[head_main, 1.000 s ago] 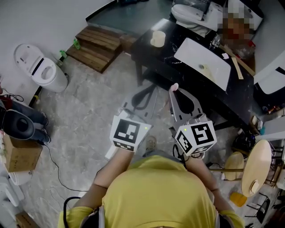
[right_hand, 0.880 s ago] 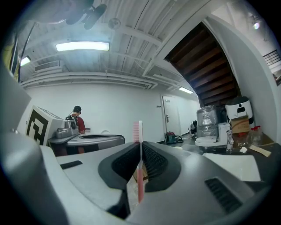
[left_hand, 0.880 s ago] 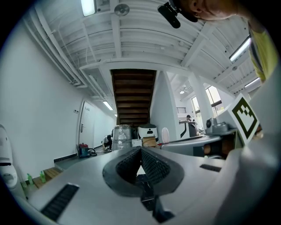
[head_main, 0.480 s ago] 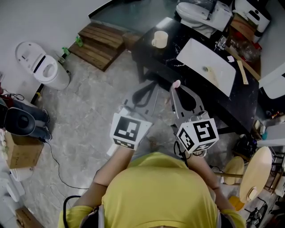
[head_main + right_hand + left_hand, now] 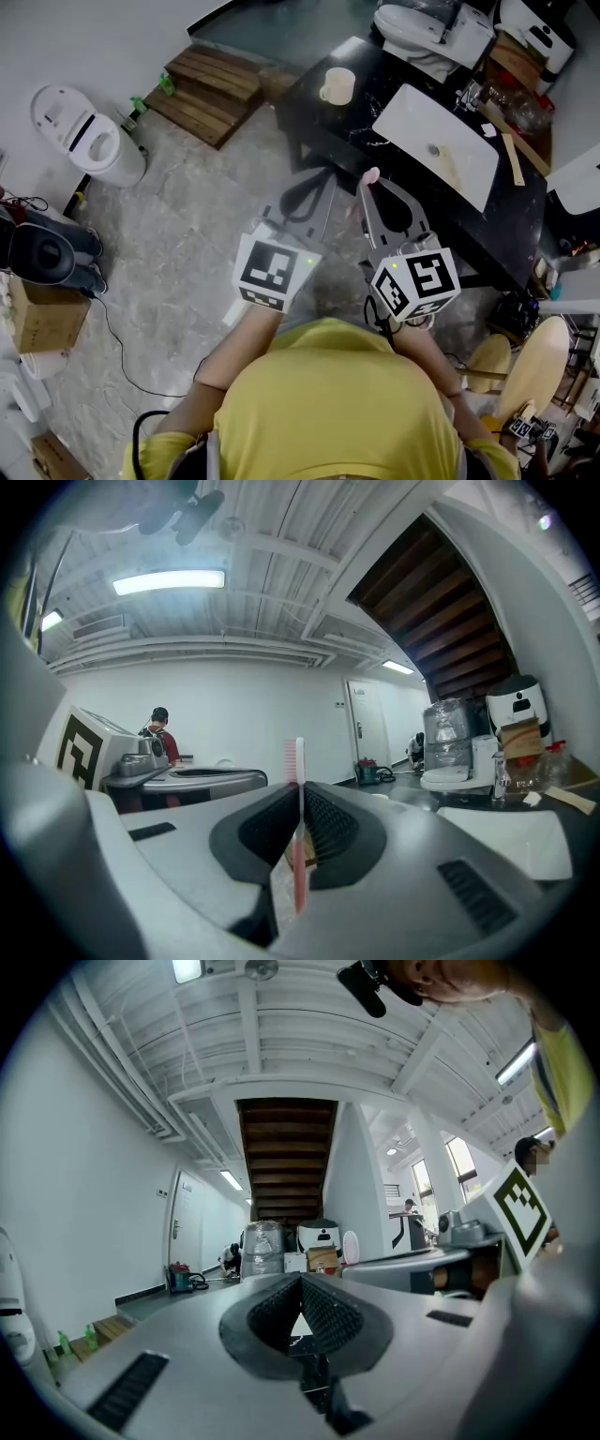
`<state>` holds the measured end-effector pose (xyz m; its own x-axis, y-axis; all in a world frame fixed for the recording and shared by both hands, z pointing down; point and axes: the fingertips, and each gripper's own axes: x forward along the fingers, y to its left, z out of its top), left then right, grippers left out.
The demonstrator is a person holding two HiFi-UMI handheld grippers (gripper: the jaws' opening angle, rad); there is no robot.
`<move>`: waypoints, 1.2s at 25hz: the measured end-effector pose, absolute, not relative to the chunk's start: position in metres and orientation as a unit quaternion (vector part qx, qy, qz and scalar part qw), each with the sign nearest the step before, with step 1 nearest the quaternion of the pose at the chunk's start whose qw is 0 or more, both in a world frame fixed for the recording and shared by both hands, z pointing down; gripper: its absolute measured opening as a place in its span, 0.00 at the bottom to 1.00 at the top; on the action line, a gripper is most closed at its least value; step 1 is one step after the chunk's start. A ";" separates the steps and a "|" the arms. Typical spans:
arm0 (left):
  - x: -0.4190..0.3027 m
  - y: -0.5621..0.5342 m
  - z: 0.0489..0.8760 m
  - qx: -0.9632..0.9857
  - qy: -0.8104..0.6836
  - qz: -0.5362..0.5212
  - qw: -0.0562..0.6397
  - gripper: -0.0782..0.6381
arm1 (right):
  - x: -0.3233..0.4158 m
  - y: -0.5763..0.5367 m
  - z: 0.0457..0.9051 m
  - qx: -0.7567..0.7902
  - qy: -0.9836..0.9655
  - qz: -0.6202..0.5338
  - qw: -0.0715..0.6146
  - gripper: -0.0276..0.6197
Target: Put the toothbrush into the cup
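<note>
A pink toothbrush [image 5: 298, 817] stands upright between the jaws of my right gripper [image 5: 300, 803], which is shut on it; its head [image 5: 371, 174] pokes past the jaw tips in the head view. My right gripper [image 5: 367, 192] hovers just short of the black table's [image 5: 319, 112] near edge. A cream cup [image 5: 337, 84] sits on the table's far left corner, well beyond both grippers. My left gripper [image 5: 317, 180] is beside the right one, shut with nothing in it; the left gripper view shows its jaws [image 5: 300, 1302] pressed together.
A white rectangular basin [image 5: 436, 145] is set into the table to the right of the cup. A toilet [image 5: 89, 141] stands at the left wall, wooden steps [image 5: 211, 94] behind the table's left end. A round wooden stool [image 5: 534, 361] stands at lower right.
Both grippers have held nearly still. The view shifted slightly between the earliest frame and now; the toothbrush stays in the right gripper.
</note>
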<state>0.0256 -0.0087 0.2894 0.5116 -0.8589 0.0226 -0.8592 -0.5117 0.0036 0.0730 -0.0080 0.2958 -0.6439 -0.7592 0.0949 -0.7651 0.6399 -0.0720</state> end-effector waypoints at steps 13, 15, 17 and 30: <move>0.017 -0.101 0.301 0.876 -0.481 0.014 0.020 0.12 | 0.065 -0.097 0.302 0.433 -0.899 0.059 0.029 0.09; 0.015 -0.121 0.304 0.878 -0.478 0.016 0.022 0.12 | 0.062 -0.116 0.304 0.433 -0.899 0.059 0.030 0.09; 0.013 -0.143 0.303 0.880 -0.475 0.015 0.022 0.12 | 0.058 -0.137 0.303 0.434 -0.899 0.058 0.030 0.09; -0.003 -0.263 0.305 0.899 -0.435 0.028 0.026 0.12 | 0.037 -0.261 0.296 0.465 -0.883 0.058 0.017 0.09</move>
<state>-0.0031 -0.2634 0.3051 0.6195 -0.7817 0.0723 -0.7845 -0.6197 0.0230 0.0374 -0.2612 0.2965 -0.5662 -0.8199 0.0851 -0.8239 0.5600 -0.0871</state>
